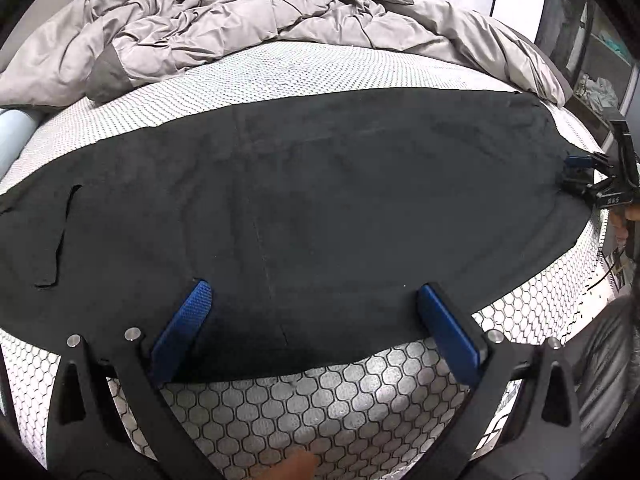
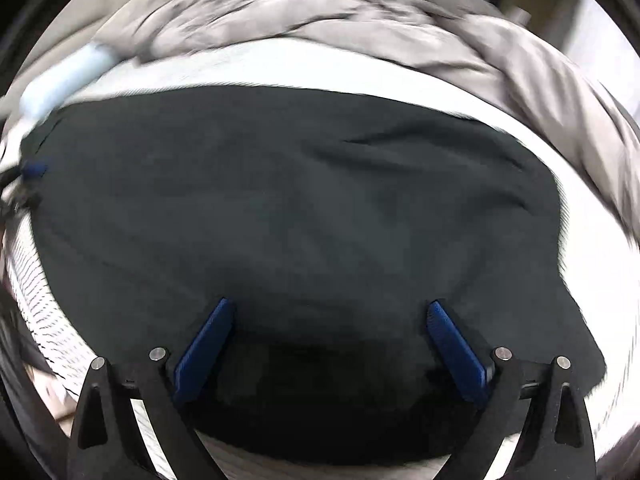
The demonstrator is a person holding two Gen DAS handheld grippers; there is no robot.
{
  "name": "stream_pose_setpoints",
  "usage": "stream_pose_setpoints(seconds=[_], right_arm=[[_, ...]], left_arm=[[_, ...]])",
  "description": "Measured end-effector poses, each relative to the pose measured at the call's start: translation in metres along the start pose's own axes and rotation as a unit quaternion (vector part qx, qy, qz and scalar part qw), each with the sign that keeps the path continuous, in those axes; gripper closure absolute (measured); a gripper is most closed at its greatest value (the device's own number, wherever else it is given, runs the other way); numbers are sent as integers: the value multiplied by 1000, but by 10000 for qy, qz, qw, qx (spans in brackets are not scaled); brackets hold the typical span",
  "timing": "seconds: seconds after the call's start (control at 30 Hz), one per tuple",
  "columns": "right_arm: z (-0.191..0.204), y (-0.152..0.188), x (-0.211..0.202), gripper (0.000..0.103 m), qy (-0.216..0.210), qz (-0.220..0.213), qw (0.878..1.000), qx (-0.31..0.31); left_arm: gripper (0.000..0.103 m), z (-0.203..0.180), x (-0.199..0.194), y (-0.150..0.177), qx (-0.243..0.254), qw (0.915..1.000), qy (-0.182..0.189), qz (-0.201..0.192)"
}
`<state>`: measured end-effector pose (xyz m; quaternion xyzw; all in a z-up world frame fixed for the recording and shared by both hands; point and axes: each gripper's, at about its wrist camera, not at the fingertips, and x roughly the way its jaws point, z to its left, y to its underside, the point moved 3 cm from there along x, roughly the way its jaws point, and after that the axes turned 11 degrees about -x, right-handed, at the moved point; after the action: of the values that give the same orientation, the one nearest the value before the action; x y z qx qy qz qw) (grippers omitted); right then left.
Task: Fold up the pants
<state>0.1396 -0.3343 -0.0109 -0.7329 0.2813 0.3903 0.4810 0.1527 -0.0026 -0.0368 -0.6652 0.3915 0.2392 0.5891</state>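
Black pants (image 1: pixel 320 184) lie spread flat across the white mattress (image 1: pixel 320 400), which has a dark honeycomb print. In the left wrist view my left gripper (image 1: pixel 314 292) hovers over the pants' near edge. Its blue pads (image 1: pixel 188 320) are wide apart and hold nothing. My right gripper (image 1: pixel 580 172) shows small at the pants' far right end. The right wrist view is blurred. There the pants (image 2: pixel 300 208) fill the middle and my right gripper (image 2: pixel 330 306) stands open above the cloth, empty. My left gripper (image 2: pixel 34 170) is at the left edge of that view.
A crumpled grey comforter (image 1: pixel 248 28) is heaped along the far side of the mattress. A pale blue roll (image 1: pixel 16 128) lies at the far left. Shelves (image 1: pixel 592 60) stand at the right. A fingertip (image 1: pixel 296 466) shows at the bottom edge.
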Motion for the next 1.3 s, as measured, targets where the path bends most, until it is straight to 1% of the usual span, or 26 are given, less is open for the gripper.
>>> stream_pose_setpoints(seconds=[0.07, 0.1, 0.2, 0.23, 0.3, 0.4, 0.43, 0.47, 0.5, 0.53, 0.6, 0.63, 0.67, 0.73, 0.77, 0.83, 0.87, 0.9, 0.93, 0.97, 1.0, 1.07, 1.13, 1.2, 1.23, 1.3], right_arm=[[-13, 9, -8, 5, 88, -67, 9999, 106], [-14, 11, -12, 5, 84, -118, 9999, 88], [-15, 14, -24, 5, 187, -146, 9997, 99], [-17, 17, -29, 5, 300, -150, 9993, 145], [-28, 28, -37, 5, 473, -131, 9982, 347], [-62, 43, -36, 5, 411, -155, 9930, 1093], [-72, 50, -32, 6, 543, -70, 9901, 1288], [-82, 57, -30, 6, 792, 83, 9860, 1463], [-89, 63, -33, 5, 906, 144, 9813, 1690], [-96, 68, -41, 5, 869, 71, 9750, 2043], [-98, 68, -55, 5, 694, -273, 9687, 2367], [-93, 63, -62, 5, 588, -503, 9694, 2329], [-83, 55, -65, 5, 533, -631, 9737, 2123], [-54, 35, -60, 5, 421, -676, 9859, 1475], [-38, 26, -51, 6, 357, -569, 9912, 1137], [-7, 13, -27, 7, 276, -226, 9977, 570], [5, 10, -15, 7, 383, -6, 9988, 309], [8, 10, -6, 7, 561, 108, 9983, 117], [8, 11, -5, 7, 583, 100, 9982, 46], [1, 14, -7, 7, 529, 96, 9984, 199], [-8, 20, -11, 7, 610, 144, 9973, 382], [-36, 35, -18, 7, 1054, 268, 9919, 663], [-51, 44, -27, 7, 1161, 200, 9888, 919], [-58, 47, -42, 7, 1085, -93, 9869, 1193], [-56, 43, -47, 7, 913, -283, 9868, 1304], [-48, 28, -46, 7, 605, -535, 9874, 1358]], left_arm=[[0, 5, -1, -3, -60, 10000, -61, 26], [1, 4, -2, -6, -132, 9999, -11, 58], [1, -16, -17, -16, -359, 9980, 519, 38], [1, -27, -18, -21, -335, 9973, 656, 29], [1, -51, -15, -25, -192, 9968, 773, -36], [1, -88, 5, -25, 241, 9970, 706, 184], [1, -98, 14, -22, 405, 9970, 587, 308], [1, -104, 20, -19, 511, 9970, 446, 382], [1, -108, 24, -17, 574, 9971, 300, 398], [1, -113, 25, -18, 578, 9973, 253, 363], [1, -120, 23, -21, 566, 9971, 424, 274], [1, -127, 22, -24, 573, 9968, 522, 193], [1, -133, 24, -26, 606, 9965, 557, 166], [1, -149, 33, -31, 702, 9959, 533, 217], [1, -154, 39, -31, 727, 9957, 501, 274], [0, -163, 54, -31, 735, 9954, 416, 454], [0, -165, 60, -31, 727, 9954, 397, 488], [0, -165, 64, -31, 691, 9954, 434, 506], [0, -164, 64, -31, 647, 9952, 512, 523], [0, -161, 65, -32, 620, 9952, 550, 527], [0, -159, 64, -31, 608, 9953, 549, 522], [0, -155, 63, -29, 601, 9955, 543, 498], [1, -152, 57, -31, 530, 9955, 548, 567], [1, -149, 44, -41, 396, 9947, 803, 506], [1, -148, 37, -50, 281, 9946, 934, 366], [1, -152, 42, -67, 291, 9945, 948, 327]])
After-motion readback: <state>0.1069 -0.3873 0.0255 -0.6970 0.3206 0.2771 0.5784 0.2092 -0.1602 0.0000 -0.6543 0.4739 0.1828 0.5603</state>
